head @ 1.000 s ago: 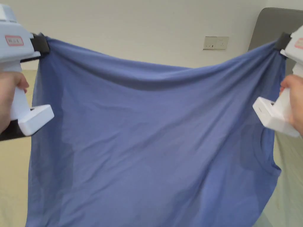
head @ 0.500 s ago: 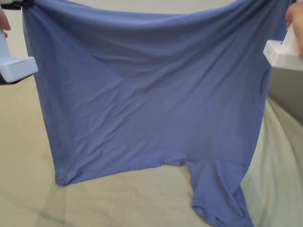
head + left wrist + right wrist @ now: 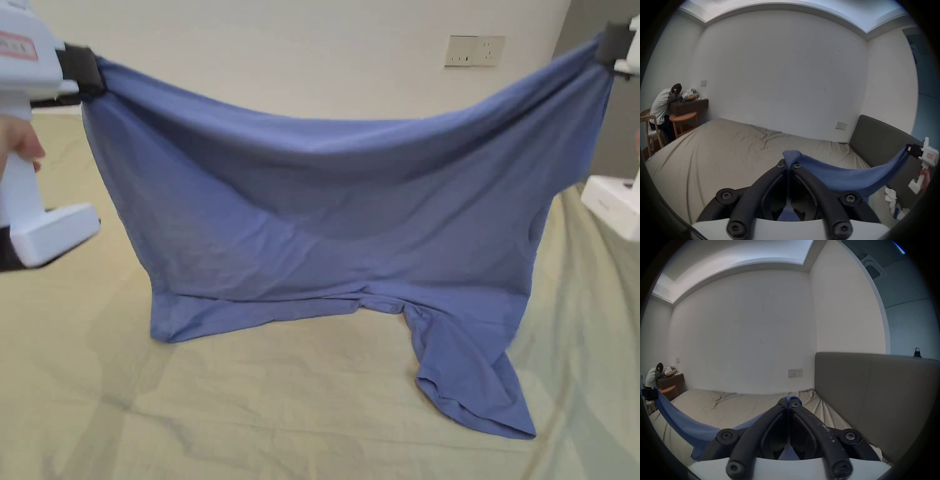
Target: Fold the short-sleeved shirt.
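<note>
Shirt (image 3: 325, 212) up in the air, strung between both grippers like a hammock! The left gripper (image 3: 78, 69) is clenched on one corner of the cloth, and in the left gripper view (image 3: 788, 165) its jaws are pressed together with a blue fold poking out past the tips. Same story on the other side: the right gripper (image 3: 609, 44) pinches the opposite corner, and its own view (image 3: 788, 404) has the jaws clamped with a nub of blue between them.

From each set of jaws the shirt runs sideways toward the other pair and hangs down below them, so its long axis lies straight along the line from tip to tip. The top edge sags in the middle (not taut, plenty of slack). The bottom of the cloth touches the bed (image 3: 281, 406) beneath the jaws: one lower edge lies on the sheet under the left gripper's side, and a sleeve (image 3: 469, 375) trails flat on the sheet nearer the right gripper's side.

My read: this is the lay-down before the fold. Neither hand is nearer; both hold equal height, well apart. What matters is that the cloth sits below and slightly beyond the jaws, so a level descent should spread it flat. Risk: that trailing sleeve bunching underneath.
</note>
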Available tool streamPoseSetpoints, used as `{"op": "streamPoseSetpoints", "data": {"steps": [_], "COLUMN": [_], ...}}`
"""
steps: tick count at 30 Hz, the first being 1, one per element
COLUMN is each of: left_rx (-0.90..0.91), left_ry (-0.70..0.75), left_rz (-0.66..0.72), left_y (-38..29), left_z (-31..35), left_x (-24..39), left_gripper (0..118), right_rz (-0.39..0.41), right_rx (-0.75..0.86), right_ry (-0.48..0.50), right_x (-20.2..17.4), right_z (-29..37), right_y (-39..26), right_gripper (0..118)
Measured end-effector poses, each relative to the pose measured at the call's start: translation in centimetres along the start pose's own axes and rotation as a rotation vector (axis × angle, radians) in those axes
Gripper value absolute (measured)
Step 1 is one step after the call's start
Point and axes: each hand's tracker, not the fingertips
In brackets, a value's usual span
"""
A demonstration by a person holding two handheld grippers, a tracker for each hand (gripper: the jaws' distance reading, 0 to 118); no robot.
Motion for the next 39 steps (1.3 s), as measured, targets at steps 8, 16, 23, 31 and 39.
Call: {"op": "streamPoseSetpoints", "data": {"steps": [8,16,23,31,39], "left_rx": [-0.041,-0.138,-0.263,-0.582,-0.785], "left_ry": [-0.086,-0.083,-0.027,-0.014,-0.008], "left_rz": [0.012,0.009,-0.017,0.041,-0.009], "left_y": [-6.3,-14.9,-19.9,-26.2,-30.5], "left_z": [12.8,24.7,32.4,32.4,30.7], "left_x": [-1.7,-4.1,-5.2,-8.6,-8.6], "left_gripper": [1,1,1,1,1], "right_rz": [-0.022,-0.028,-0.018,0.069,0.178], "right_rx": [-0.061,-0.227,-0.389,-0.701,-0.854], "right_ry": [0.166,0.135,0.151,0.192,0.209], "right_x": [3.4,8.3,9.0,8.8,7.7], "right_z": [11.6,24.9,34.6,35.8,35.4], "right_y": [-6.3,-14.5,-20.0,-28.3,-31.3], "right_gripper": [1,1,1,1,1]}}
